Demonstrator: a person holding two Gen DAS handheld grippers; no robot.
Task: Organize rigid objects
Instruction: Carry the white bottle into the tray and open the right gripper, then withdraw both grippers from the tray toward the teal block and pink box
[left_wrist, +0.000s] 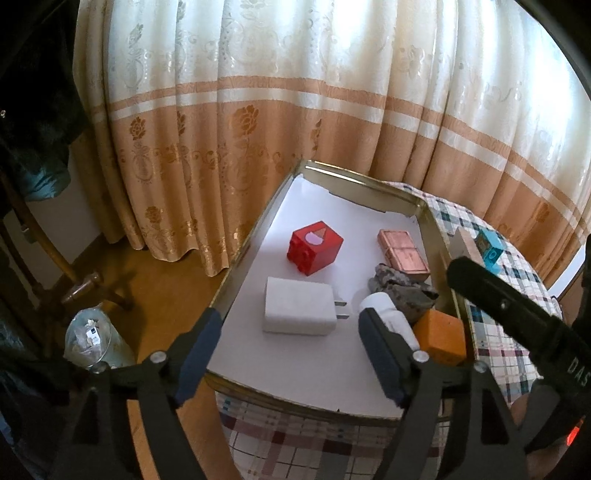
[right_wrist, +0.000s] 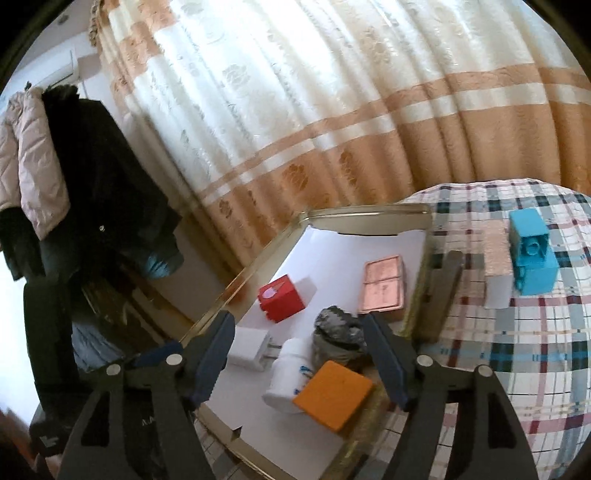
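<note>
L claw: jaws wide, nothing between the pads; hangs over the near edge of the tray, pointing down at the charger.
R claw: jaws wide, nothing gripped; orange block and white bottle show in the gap but pads don't touch them.
Tray: gold-rimmed, white paper liner, sits on a plaid cloth.
Charger: white plug block, lies flat just ahead of L claw, prongs toward 3 o'clock.
Red cube: at 12 o'clock from the charger, near but apart, white patch on top.
Copper tin: pinkish flat box, at 3 o'clock from red cube, by the tray's right wall.
Grey lump: crumpled, dark, touching the copper tin's near end; can't tell what it is.
White bottle: lies on its side, against the grey lump, at 3 o'clock from the charger.
Orange block: in the tray's near right corner, touching the bottle.
Blue block: outside the tray on the cloth, at 2 o'clock from R claw.
Pale block: just beside the blue block, on its 9 o'clock side.
Curtain: cream and tan, behind the tray at 12 o'clock.
</note>
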